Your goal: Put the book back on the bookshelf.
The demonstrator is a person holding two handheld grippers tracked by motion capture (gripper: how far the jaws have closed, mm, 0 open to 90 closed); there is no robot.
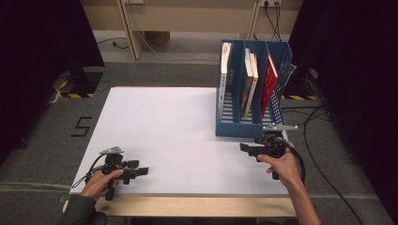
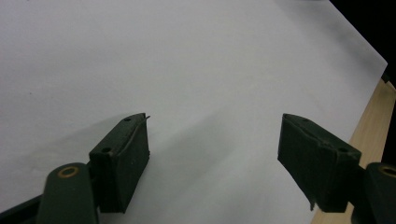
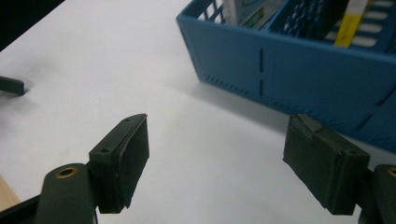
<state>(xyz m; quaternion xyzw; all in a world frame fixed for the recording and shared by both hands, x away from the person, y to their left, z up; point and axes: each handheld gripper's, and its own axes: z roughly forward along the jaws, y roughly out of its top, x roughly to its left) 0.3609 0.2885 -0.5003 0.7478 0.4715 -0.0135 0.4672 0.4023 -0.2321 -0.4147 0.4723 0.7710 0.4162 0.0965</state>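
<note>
A: What does the room look like?

B: A white sheet (image 1: 173, 136) covers a wooden table (image 1: 197, 206), whose bare wood edge runs along the person's side. Grey carpet (image 1: 42, 150) lies around it, with a black number five taped down at the left. Dark curtains hang at both sides, pale wooden furniture legs stand at the back, and cables trail over the floor at the right.

A: What stands on the sheet?

B: A blue file rack (image 1: 251, 89) with three slots, at the far right part of the sheet. A white book (image 1: 225, 70) stands upright in the left slot, two books (image 1: 250, 82) lean in the middle one, and a red book (image 1: 270, 82) leans in the right one.

A: Where is the right gripper (image 1: 245, 148)?

B: Just in front of the rack's near wall, pointing left across the sheet, held in the right hand (image 1: 284, 166). In the right gripper view its jaws stand wide apart with nothing between them, just bare sheet, and the rack's blue wall (image 3: 299, 70) sits close beyond the right jaw, not touching it.

A: And the left gripper (image 1: 141, 171)?

B: It is near the front left corner, in the left hand (image 1: 101, 180), pointing right. In the left gripper view its jaws are parted and empty over the white sheet (image 2: 187, 70), with the wooden edge at the lower right.
</note>
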